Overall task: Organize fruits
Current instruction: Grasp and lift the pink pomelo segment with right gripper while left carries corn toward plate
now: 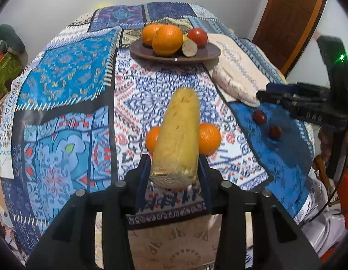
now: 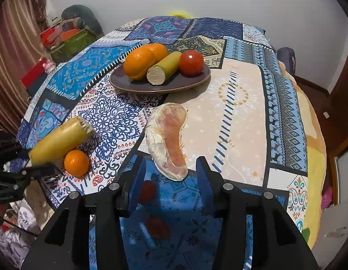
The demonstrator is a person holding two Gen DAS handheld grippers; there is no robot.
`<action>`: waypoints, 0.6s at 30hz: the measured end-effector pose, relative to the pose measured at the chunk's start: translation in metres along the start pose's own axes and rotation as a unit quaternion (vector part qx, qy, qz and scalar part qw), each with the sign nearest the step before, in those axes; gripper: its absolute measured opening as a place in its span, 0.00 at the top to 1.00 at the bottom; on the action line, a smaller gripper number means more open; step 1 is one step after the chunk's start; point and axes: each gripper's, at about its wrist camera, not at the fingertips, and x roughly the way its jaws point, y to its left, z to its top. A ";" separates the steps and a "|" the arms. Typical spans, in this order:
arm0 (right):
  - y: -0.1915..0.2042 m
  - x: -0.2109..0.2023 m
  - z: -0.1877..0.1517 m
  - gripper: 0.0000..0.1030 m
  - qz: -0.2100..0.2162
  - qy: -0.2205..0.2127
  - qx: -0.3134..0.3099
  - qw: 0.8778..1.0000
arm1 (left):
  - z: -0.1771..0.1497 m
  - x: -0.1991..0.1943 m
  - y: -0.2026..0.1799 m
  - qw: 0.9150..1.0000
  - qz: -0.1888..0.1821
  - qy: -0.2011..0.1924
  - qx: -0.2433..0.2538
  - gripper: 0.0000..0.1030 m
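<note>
A patterned patchwork cloth (image 2: 246, 117) covers the surface on which the fruit is laid out. A yellow cane piece (image 1: 177, 139) is clamped between the pads of the left gripper (image 1: 174, 171) and held clear of the cloth, its free end pointing toward the plate (image 1: 149, 55). Seen from the left wrist, it stands in front of two small oranges: one (image 1: 152, 139) at its left side and one (image 1: 210, 138) at its right, both lying on the cloth.

The right gripper (image 2: 170, 168) is shown with its jaws parted. The lower end of a peeled pomelo wedge (image 2: 168, 135) lies between the fingertips, which are not seen to press on it; the wedge rests on the cloth, just in front of the plate. Two small red fruits (image 1: 260, 116) (image 1: 275, 131) lie on the blue panel beneath this gripper, blurred in its own view.

The dark plate carries two large oranges (image 2: 140, 63), a second cane piece (image 2: 164, 68) lying on its side, and a red tomato (image 2: 191, 62). A green box (image 2: 72, 42) is seen beyond the far left edge of the cloth.
</note>
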 end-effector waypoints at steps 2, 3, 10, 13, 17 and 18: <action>-0.001 0.003 0.001 0.57 -0.001 0.003 -0.002 1.000 | 0.007 0.000 0.000 1.000 0.000 -0.005 0.002 0.56; -0.001 0.004 0.001 0.57 0.000 0.004 -0.001 1.000 | 0.009 -0.001 0.000 1.000 0.000 -0.007 0.004 0.56; -0.006 0.015 0.007 0.48 0.006 0.006 0.009 1.000 | 0.032 0.010 -0.005 1.000 -0.013 -0.008 0.013 0.54; -0.004 0.024 0.010 0.48 0.010 0.012 0.007 1.000 | 0.039 0.020 -0.007 1.000 -0.014 0.000 0.018 0.54; -0.002 0.035 0.014 0.48 0.014 0.019 0.000 1.000 | 0.047 0.036 -0.002 1.000 0.006 0.006 0.004 0.53; -0.001 0.039 0.016 0.48 0.019 0.022 0.001 1.000 | 0.049 0.040 0.000 1.000 0.000 0.012 -0.003 0.53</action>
